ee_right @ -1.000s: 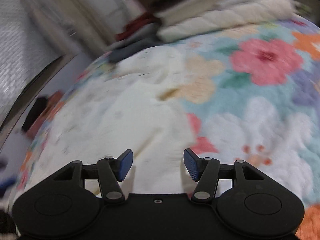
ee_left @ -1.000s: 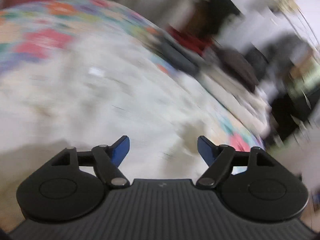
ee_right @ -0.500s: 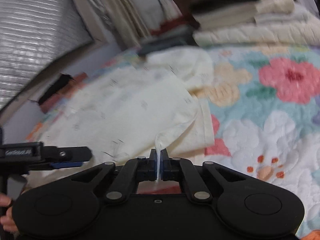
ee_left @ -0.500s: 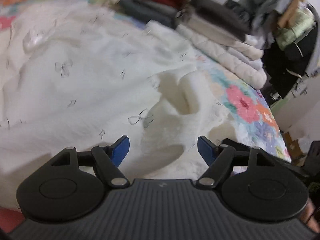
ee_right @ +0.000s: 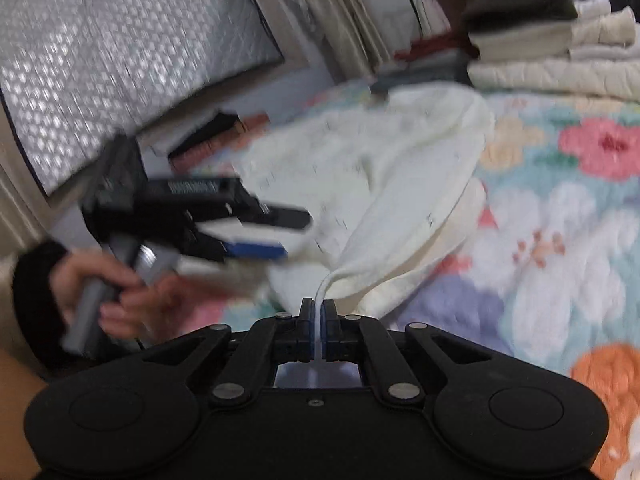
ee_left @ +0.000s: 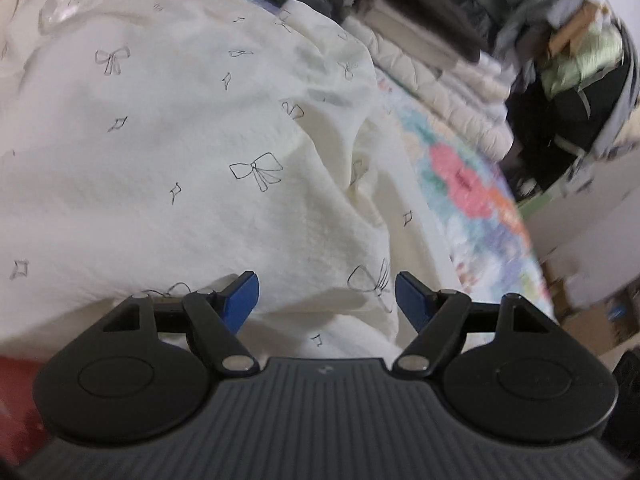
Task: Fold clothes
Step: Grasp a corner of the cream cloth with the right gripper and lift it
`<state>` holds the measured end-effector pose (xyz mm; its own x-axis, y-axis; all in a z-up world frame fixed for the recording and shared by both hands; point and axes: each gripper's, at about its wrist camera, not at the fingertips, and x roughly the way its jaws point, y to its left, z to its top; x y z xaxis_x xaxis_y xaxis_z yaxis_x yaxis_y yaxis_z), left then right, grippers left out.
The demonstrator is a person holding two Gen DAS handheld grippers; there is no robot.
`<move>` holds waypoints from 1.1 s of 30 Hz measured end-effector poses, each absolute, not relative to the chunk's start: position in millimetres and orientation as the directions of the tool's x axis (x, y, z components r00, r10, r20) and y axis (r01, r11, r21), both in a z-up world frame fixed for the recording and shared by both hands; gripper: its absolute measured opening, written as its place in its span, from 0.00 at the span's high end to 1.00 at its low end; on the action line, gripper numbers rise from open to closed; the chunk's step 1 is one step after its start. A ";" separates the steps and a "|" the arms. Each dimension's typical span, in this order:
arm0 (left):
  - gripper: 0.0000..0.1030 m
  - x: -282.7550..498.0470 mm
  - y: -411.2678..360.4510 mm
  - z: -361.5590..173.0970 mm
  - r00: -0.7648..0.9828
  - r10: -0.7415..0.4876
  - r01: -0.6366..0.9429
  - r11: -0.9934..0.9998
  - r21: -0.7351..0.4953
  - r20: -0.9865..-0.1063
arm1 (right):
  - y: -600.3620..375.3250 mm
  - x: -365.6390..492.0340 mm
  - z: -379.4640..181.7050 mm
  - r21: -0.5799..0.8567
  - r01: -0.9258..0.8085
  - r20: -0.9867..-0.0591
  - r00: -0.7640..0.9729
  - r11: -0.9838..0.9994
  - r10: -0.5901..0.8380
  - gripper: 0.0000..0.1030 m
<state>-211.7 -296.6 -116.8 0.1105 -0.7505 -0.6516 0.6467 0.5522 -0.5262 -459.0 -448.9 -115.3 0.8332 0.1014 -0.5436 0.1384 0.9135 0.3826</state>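
Note:
A cream garment [ee_left: 200, 152] printed with small black bows lies on the floral quilt [ee_left: 472, 200]; it also shows in the right wrist view [ee_right: 392, 176]. My left gripper [ee_left: 326, 300] is open, its blue pads close above the garment's near edge, with cloth between them but not pinched. It also shows in the right wrist view [ee_right: 264, 236], held by a hand at the left. My right gripper [ee_right: 319, 332] is shut on the garment's edge and lifts that corner off the quilt [ee_right: 560, 232].
Stacks of folded cream and dark clothes [ee_left: 432, 52] stand at the far edge of the bed, also in the right wrist view [ee_right: 552, 48]. A quilted silver panel [ee_right: 120, 52] leans at the left. Hanging clothes [ee_left: 560, 52] are at the right.
My right gripper shut on the garment's edge and has lifted it. My left gripper has come closer to the garment's near edge and stays open.

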 end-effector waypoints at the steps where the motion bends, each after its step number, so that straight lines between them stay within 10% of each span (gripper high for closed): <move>1: 0.27 -214.2 -298.6 -116.3 0.119 -0.733 0.660 0.562 -0.498 -0.670 | -451.1 -456.4 -117.9 0.387 0.160 -0.560 0.823 0.908 0.094 0.93; 7: 0.27 -217.0 -296.8 -118.7 0.132 -0.692 0.670 0.590 -0.451 -0.709 | -485.9 -451.6 -116.4 0.548 0.298 -0.497 0.868 0.781 0.017 0.46; 10: 0.27 -211.4 -295.6 -120.8 0.125 -0.697 0.646 0.598 -0.475 -0.706 | -498.8 -432.9 -126.4 0.586 0.308 -0.501 0.865 0.750 0.037 0.46; 11: 0.27 -210.6 -295.3 -120.8 0.126 -0.697 0.642 0.600 -0.478 -0.706 | -502.0 -422.8 -132.2 0.593 0.324 -0.523 0.851 0.737 0.047 0.52; 12: 0.27 -210.2 -294.7 -120.6 0.130 -0.696 0.641 0.602 -0.476 -0.706 | -504.7 -413.9 -136.8 0.598 0.337 -0.540 0.840 0.728 0.054 0.92; 13: 0.27 -210.2 -293.8 -119.7 0.138 -0.695 0.641 0.606 -0.472 -0.706 | -504.8 -410.1 -135.9 0.590 0.341 -0.538 0.842 0.732 0.042 0.97; 20: 0.27 -216.6 -260.2 -87.9 0.297 -0.716 0.581 0.661 -0.476 -0.632 | -470.8 -459.9 -51.3 0.294 0.294 -0.321 0.927 0.910 -0.195 0.98; 27: 0.27 -216.3 -260.0 -103.5 0.321 -0.575 0.549 0.761 -0.347 -0.752 | -472.6 -468.3 -109.2 0.251 0.472 -0.579 0.773 0.845 -0.260 0.98; 33: 0.27 -213.5 -249.0 -102.6 0.339 -0.558 0.516 0.783 -0.346 -0.757 | -471.3 -473.3 -89.1 0.232 0.465 -0.543 0.791 0.855 -0.283 0.98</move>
